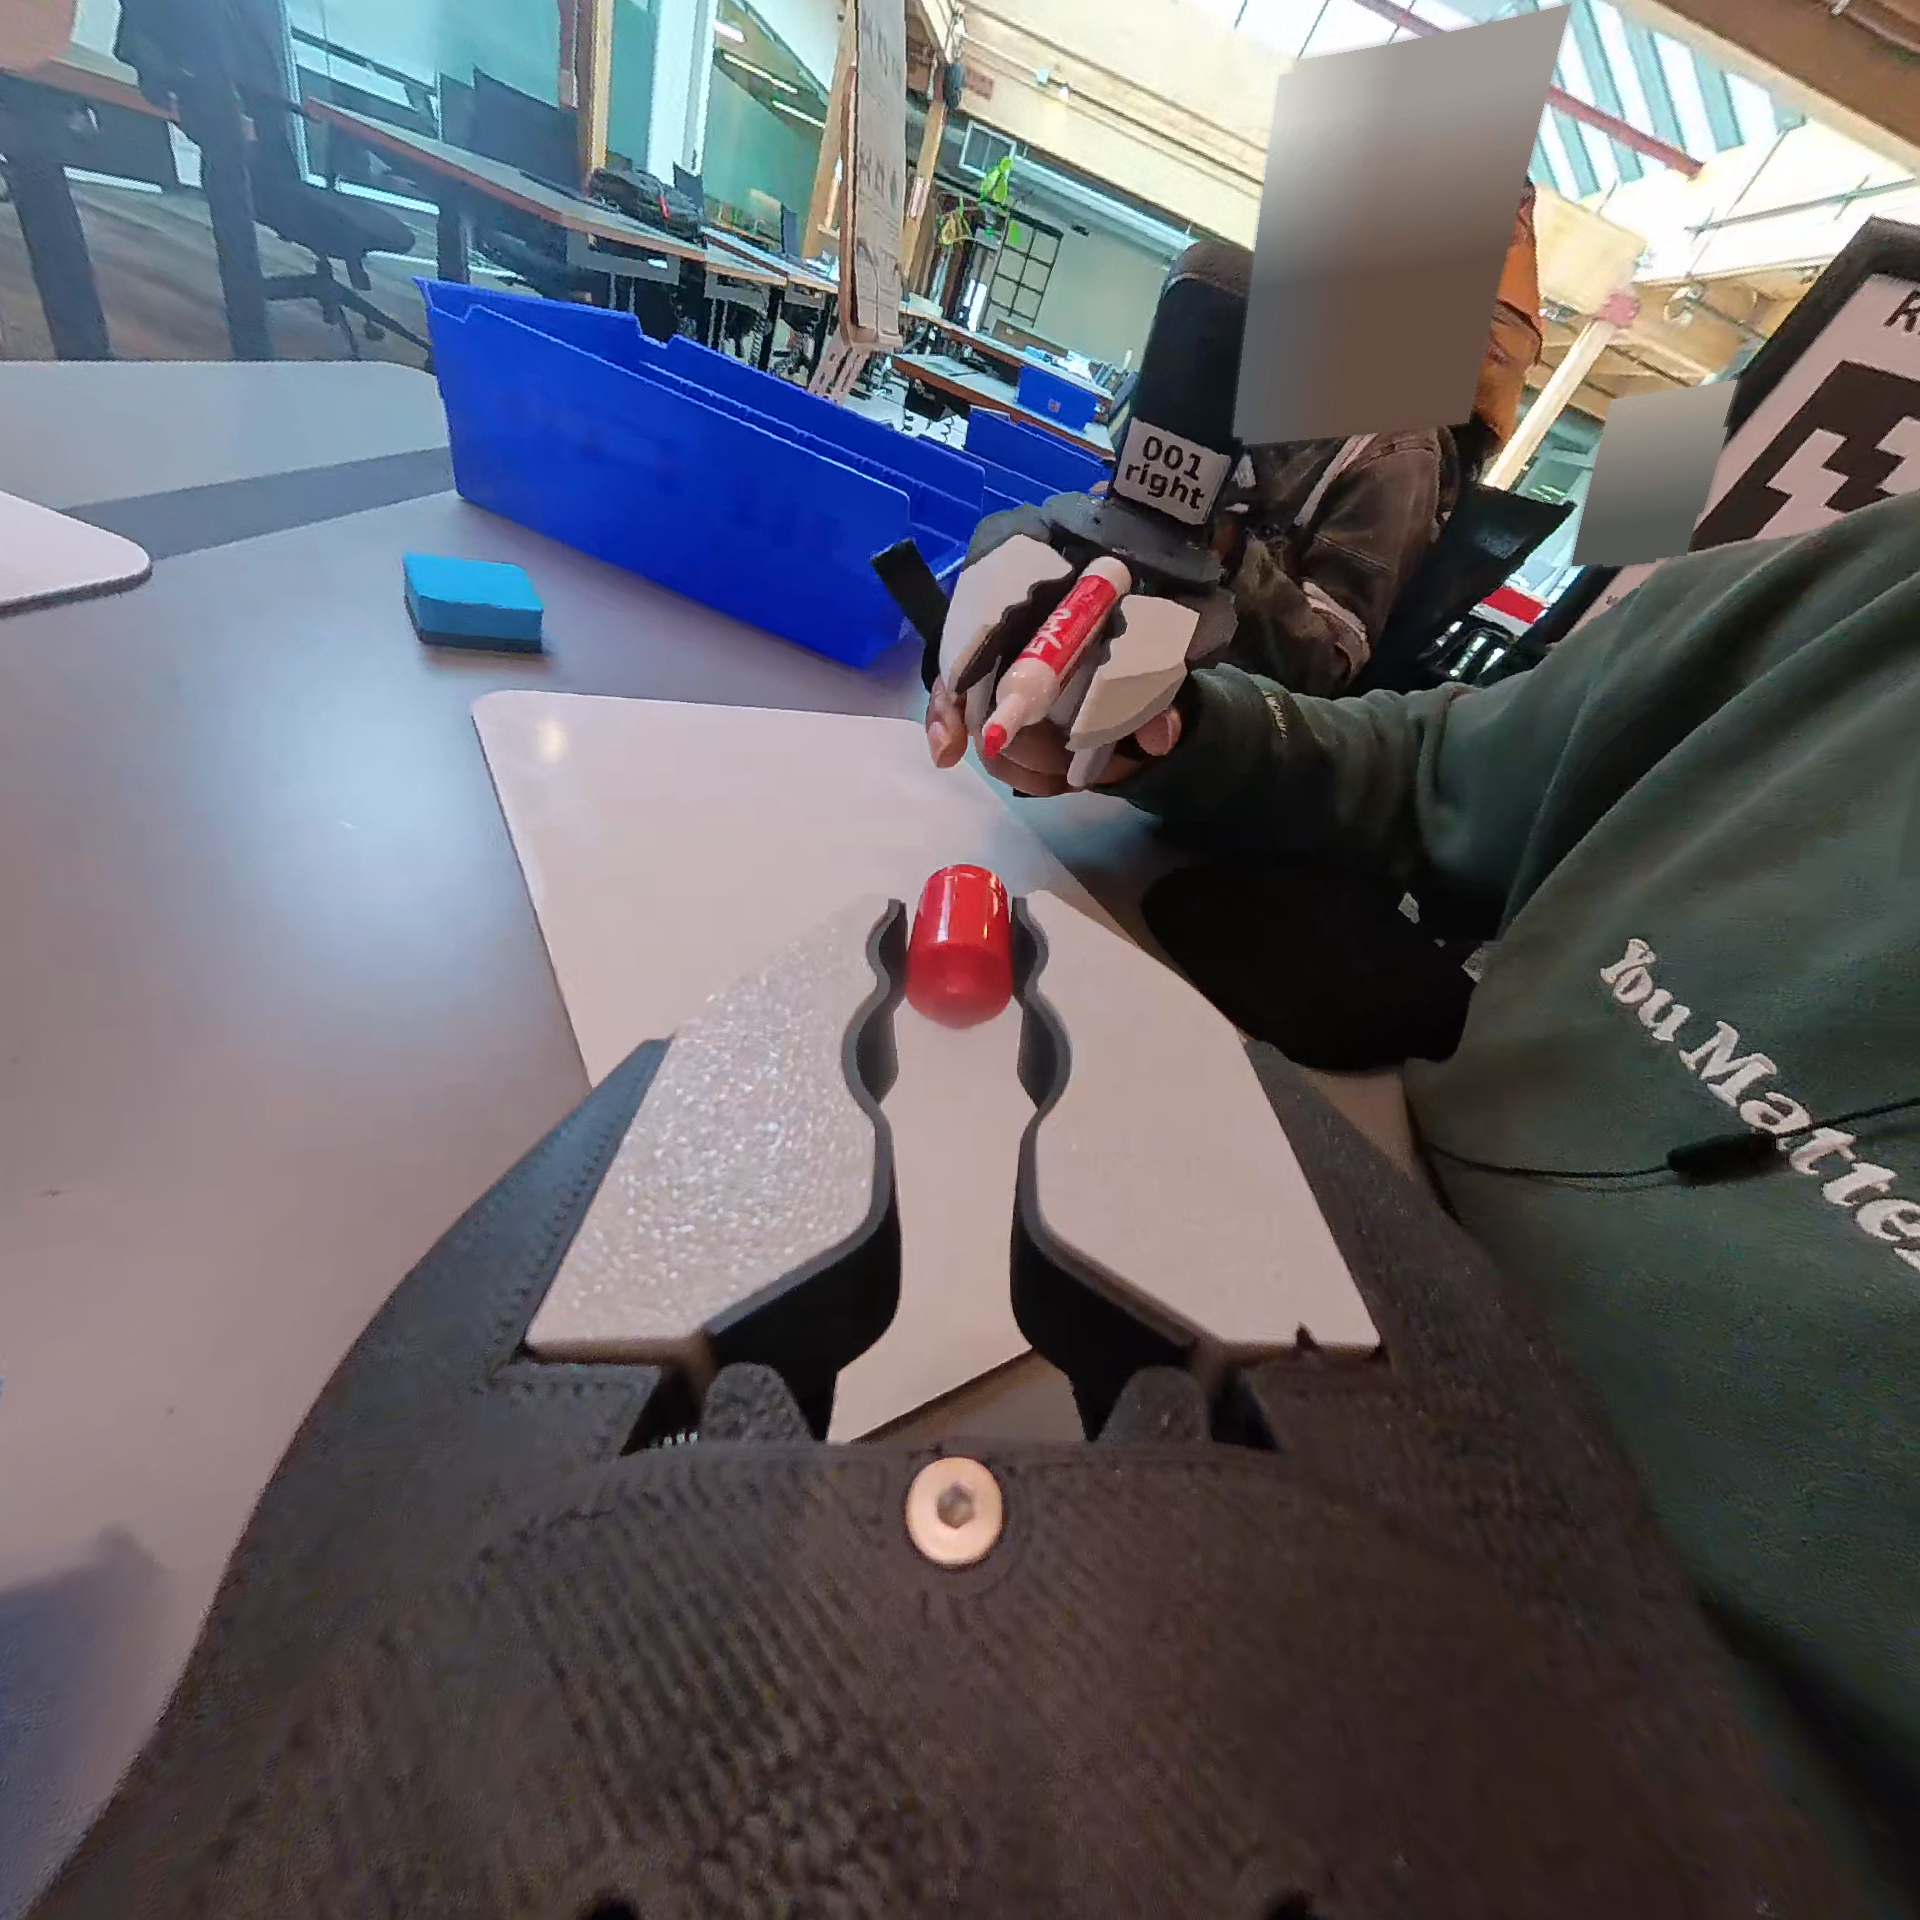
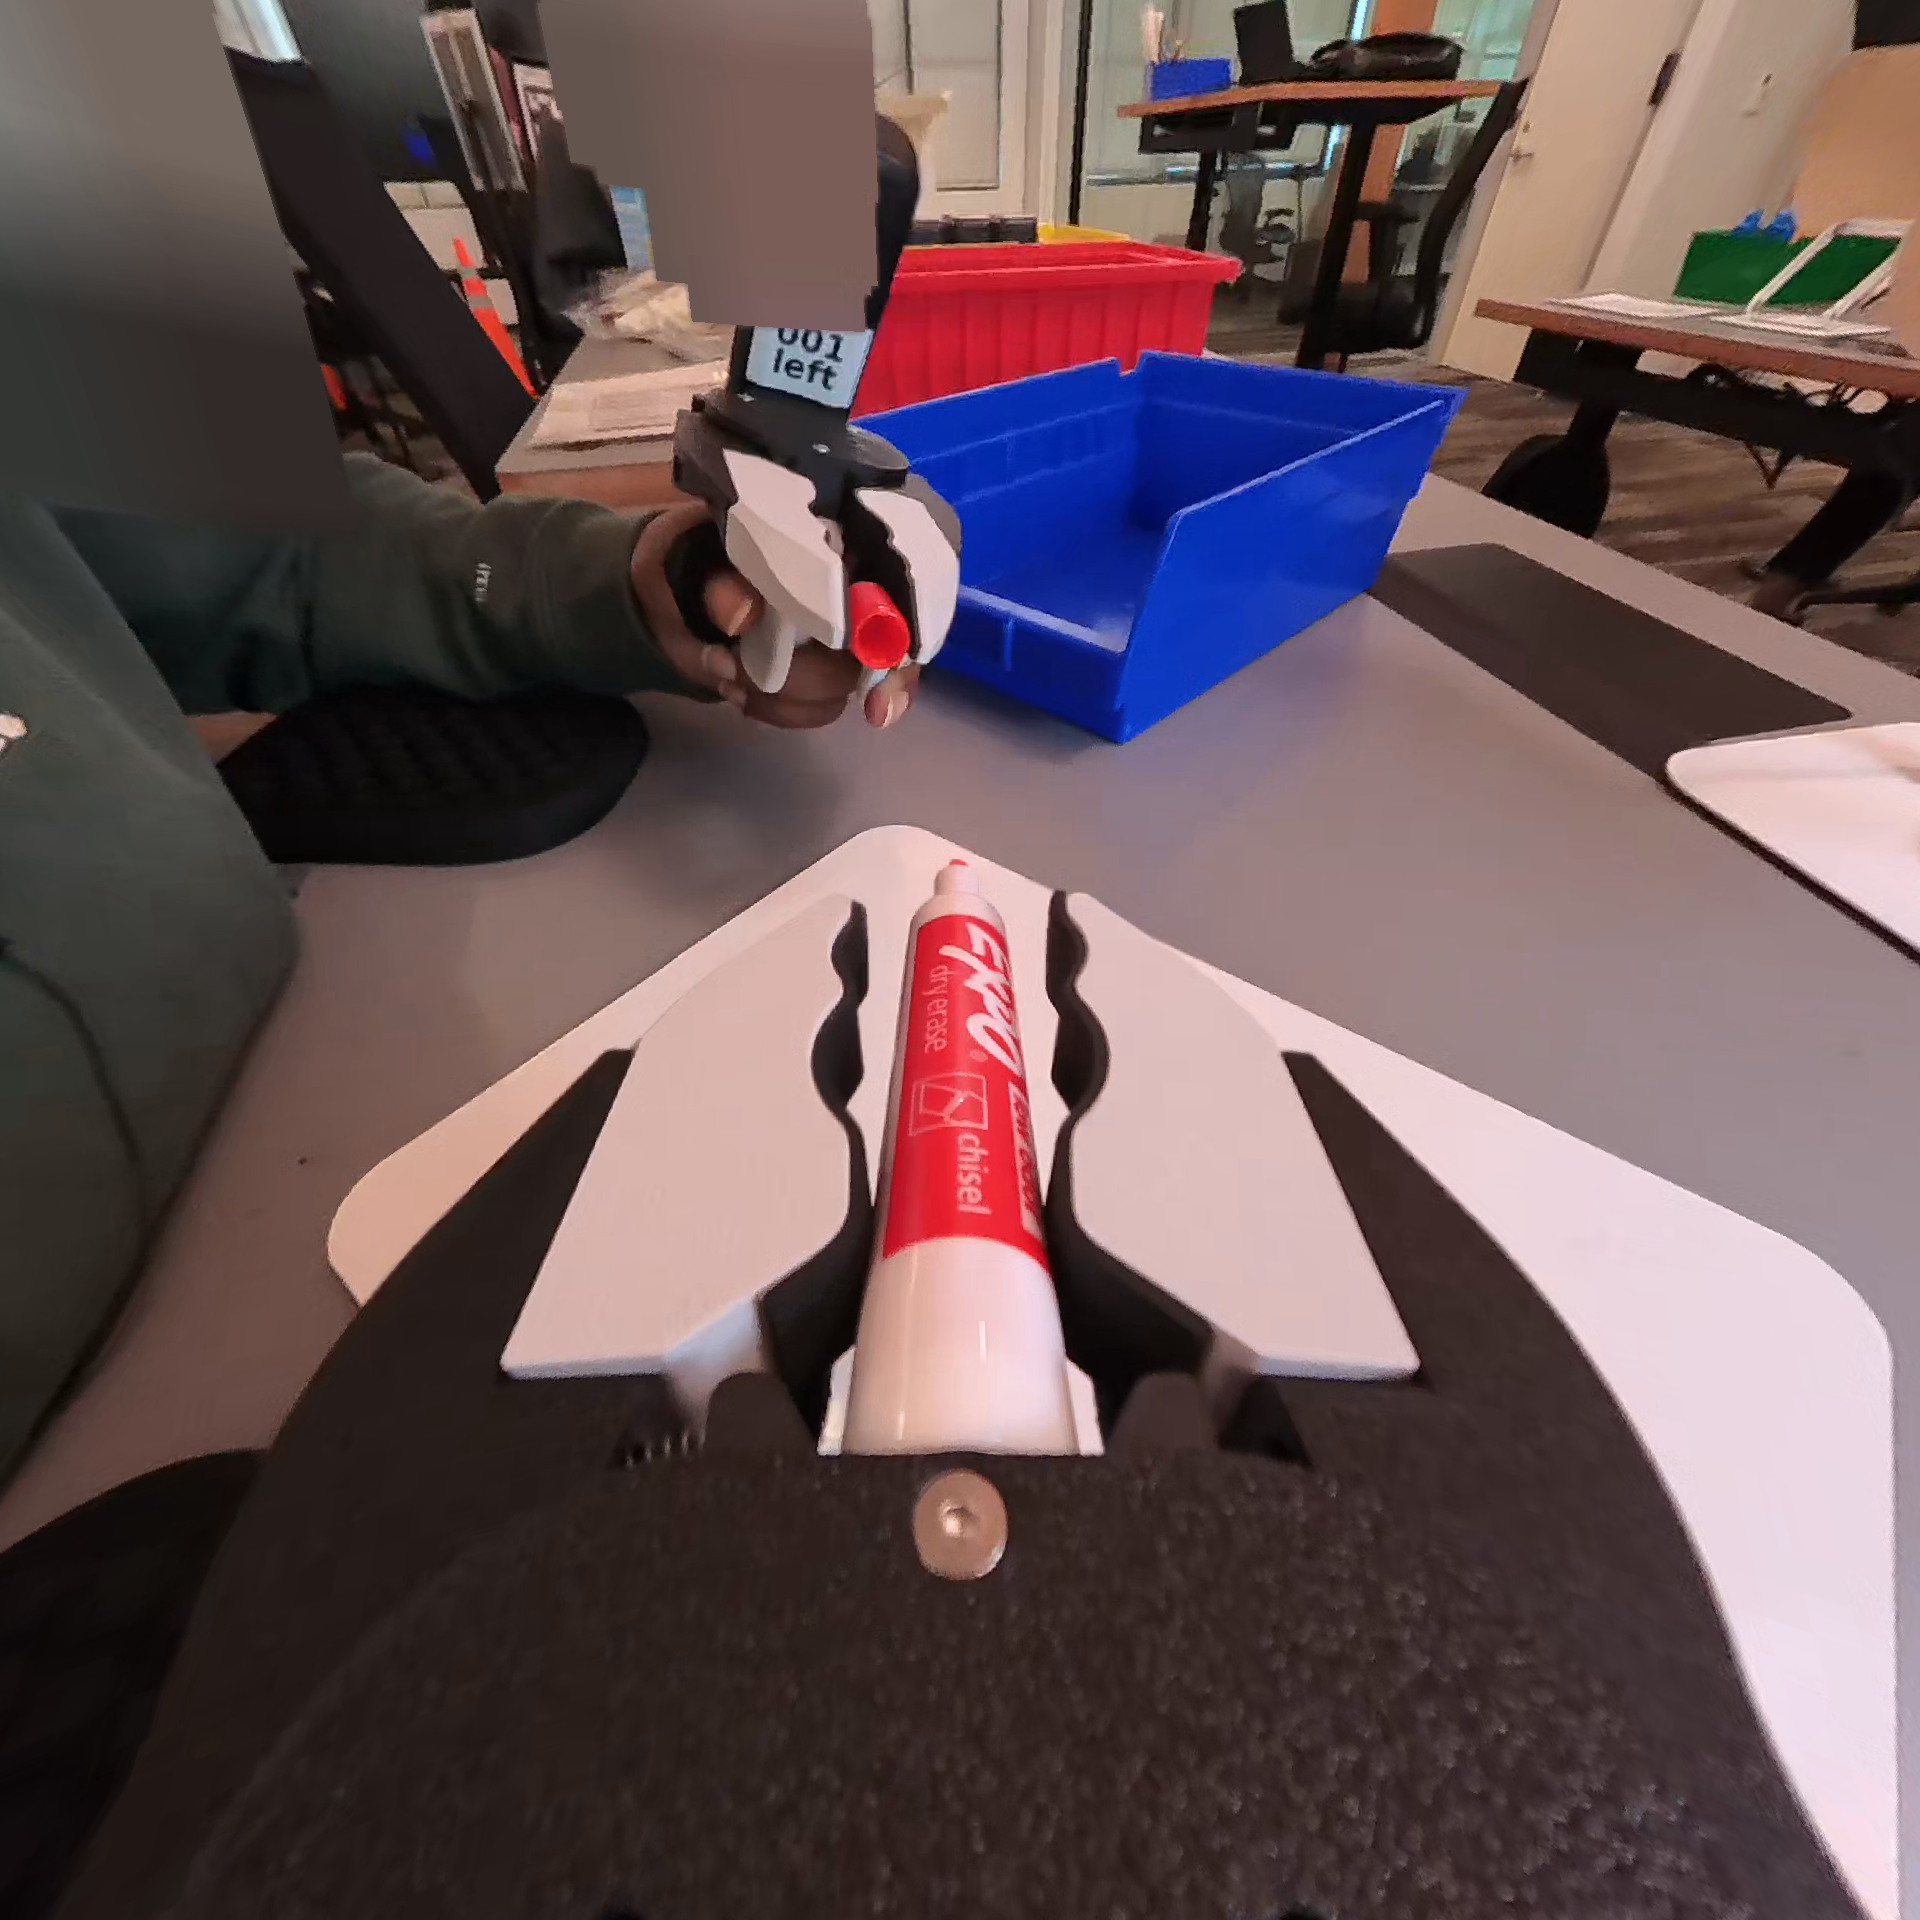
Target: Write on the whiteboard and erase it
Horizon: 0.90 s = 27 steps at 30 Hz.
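A small white whiteboard (image 1: 727,821) lies flat on the grey table; it also shows in the right wrist view (image 2: 1558,1299). My right gripper (image 2: 956,904) is shut on a red and white marker (image 2: 961,1143), uncapped, its red tip pointing forward over the board. In the left wrist view this right gripper (image 1: 1039,717) holds the marker (image 1: 1049,644) above the board's far edge. My left gripper (image 1: 958,914) is shut on the red marker cap (image 1: 958,961) above the board. In the right wrist view the left gripper (image 2: 883,634) shows the cap's open end (image 2: 878,632). A blue eraser (image 1: 473,601) lies on the table, far left.
A blue bin (image 1: 675,488) stands behind the board; it also shows in the right wrist view (image 2: 1164,551). A red bin (image 2: 1039,312) stands behind it. A second whiteboard (image 2: 1808,800) lies at the right edge. A black round pad (image 2: 436,769) lies under the left forearm. A person in a green sleeve (image 1: 1662,935) is close on the right. The gap from one gripper's tips to the other's is roughly 11 centimetres. Between my right fingertips and the blue eraser (image 1: 473,601) there is roughly 25 centimetres.
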Tool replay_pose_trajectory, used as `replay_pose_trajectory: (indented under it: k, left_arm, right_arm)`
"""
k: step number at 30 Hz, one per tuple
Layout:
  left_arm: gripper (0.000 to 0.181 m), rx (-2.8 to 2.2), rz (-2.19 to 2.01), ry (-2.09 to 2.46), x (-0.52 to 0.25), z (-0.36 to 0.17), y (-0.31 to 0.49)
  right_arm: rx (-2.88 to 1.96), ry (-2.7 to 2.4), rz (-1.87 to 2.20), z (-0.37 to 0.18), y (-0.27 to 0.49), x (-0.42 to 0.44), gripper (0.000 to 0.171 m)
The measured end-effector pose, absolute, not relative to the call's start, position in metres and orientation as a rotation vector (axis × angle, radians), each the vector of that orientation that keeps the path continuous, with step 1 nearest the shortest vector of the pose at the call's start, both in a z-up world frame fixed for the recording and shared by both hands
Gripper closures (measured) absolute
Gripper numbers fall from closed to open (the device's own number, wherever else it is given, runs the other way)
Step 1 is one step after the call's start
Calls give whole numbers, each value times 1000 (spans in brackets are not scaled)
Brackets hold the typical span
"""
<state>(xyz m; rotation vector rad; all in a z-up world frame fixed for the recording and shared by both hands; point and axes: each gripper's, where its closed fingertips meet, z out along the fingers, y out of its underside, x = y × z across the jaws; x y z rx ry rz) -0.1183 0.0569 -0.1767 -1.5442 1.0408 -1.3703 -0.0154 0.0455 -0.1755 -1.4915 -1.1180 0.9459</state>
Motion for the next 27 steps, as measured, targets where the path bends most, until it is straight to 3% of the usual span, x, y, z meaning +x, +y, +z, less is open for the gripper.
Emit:
replay_pose_trajectory:
  k: [18, 27]
  left_arm:
    - [162, -1517, -1297, 946, -142, -184, 66]
    - [162, -1521, -1278, 967, -144, -190, 64]
  right_arm:
    - [-1419, -1264, 848, -151, 57, -66, 137]
    - [-1583, -1462, 844, -197, 52, -95, 137]
